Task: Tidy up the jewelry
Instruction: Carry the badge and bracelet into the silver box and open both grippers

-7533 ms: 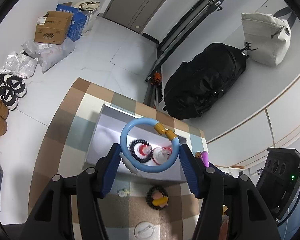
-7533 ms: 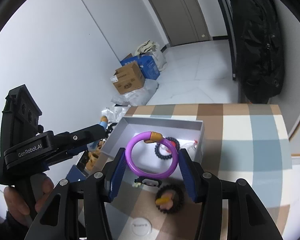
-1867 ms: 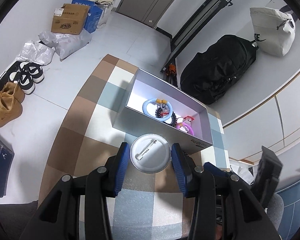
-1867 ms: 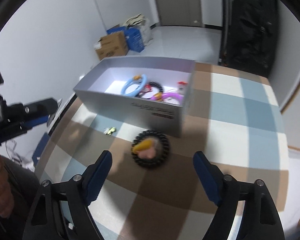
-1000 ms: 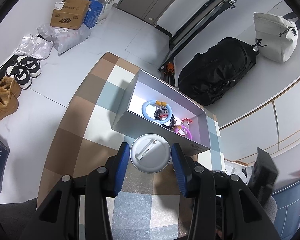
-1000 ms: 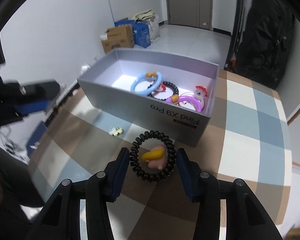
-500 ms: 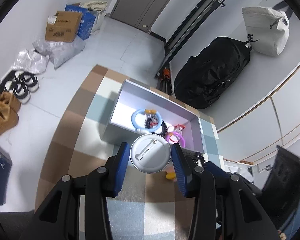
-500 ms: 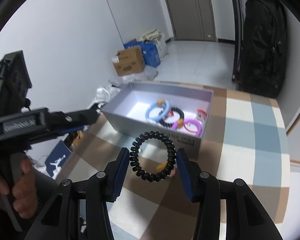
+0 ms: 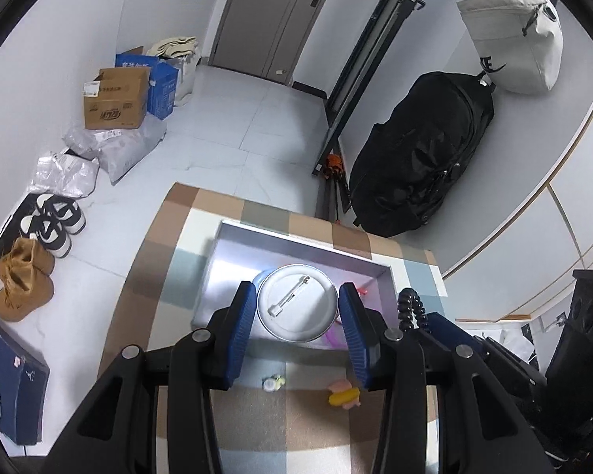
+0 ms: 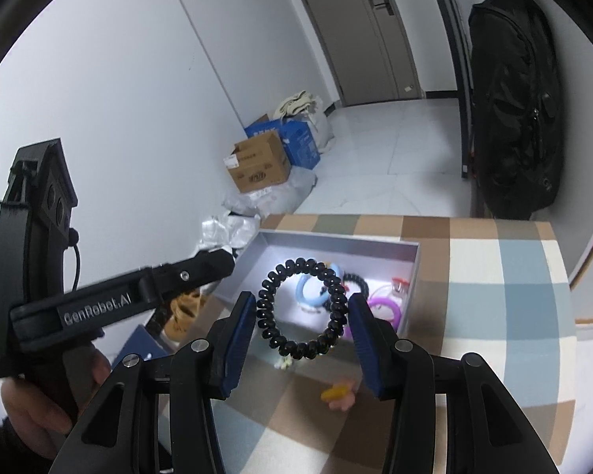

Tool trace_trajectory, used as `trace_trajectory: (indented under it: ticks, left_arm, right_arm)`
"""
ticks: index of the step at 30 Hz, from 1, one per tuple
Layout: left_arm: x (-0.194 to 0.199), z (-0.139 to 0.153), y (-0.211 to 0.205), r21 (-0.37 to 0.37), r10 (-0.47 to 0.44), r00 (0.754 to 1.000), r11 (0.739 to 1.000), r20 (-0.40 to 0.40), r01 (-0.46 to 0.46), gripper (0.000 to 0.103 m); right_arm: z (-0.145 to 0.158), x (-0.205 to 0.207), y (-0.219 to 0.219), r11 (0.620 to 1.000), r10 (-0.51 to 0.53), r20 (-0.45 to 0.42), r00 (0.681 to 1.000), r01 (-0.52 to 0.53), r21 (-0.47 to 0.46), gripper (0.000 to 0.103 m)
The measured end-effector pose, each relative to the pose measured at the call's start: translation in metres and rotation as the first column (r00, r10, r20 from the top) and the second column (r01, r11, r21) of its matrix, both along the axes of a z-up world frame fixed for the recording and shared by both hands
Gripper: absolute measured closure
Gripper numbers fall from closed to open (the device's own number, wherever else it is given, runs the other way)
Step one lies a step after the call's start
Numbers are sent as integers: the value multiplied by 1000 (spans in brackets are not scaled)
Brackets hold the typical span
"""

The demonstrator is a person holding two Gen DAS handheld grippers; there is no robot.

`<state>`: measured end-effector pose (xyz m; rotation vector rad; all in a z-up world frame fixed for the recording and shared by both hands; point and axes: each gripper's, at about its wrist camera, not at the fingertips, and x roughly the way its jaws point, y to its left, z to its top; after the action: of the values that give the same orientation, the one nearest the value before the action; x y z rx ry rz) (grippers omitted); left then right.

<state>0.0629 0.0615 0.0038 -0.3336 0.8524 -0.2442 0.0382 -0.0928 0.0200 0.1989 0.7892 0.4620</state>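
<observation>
Left gripper (image 9: 296,312): your grip now carries the white pin badge (image 9: 296,302) up off the checked cloth (image 9: 150,288); the badge hangs in front of the open grey box (image 9: 296,243).
Right gripper (image 10: 301,312): two seconds back your jaws stand wide with nothing between them; they now clamp the black coil bracelet (image 10: 301,308), raised before the box.
Yellow-and-pink charm (image 10: 338,393): it lay inside the coil; it now lies alone on the cloth.
</observation>
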Motion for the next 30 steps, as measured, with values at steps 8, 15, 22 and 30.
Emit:
trace_trajectory:
  ticks: [8,15,22,30]
  left_arm:
    - [18,-8,-4,-13,3,999,1000,-36,-3,65]
    - [31,-15,-8,-24,2,997,1000,-71,-4,66]
    - [43,-23,-12,-37,-3,994,999,-111,-1,66]
    - [50,-35,-10,-33,7,989,999,-150,-12,66]
  right_arm:
    - [-3,22,-10,999,-19,-20,1000,20,46,56]
    - [-14,38,-15,997,-23,-56,998,27,69,56]
    - [-23,49,-14,997,-7,-90,996,14,75,56]
    - [-29,60,-7,998,20,-117,993,-12,68,56]
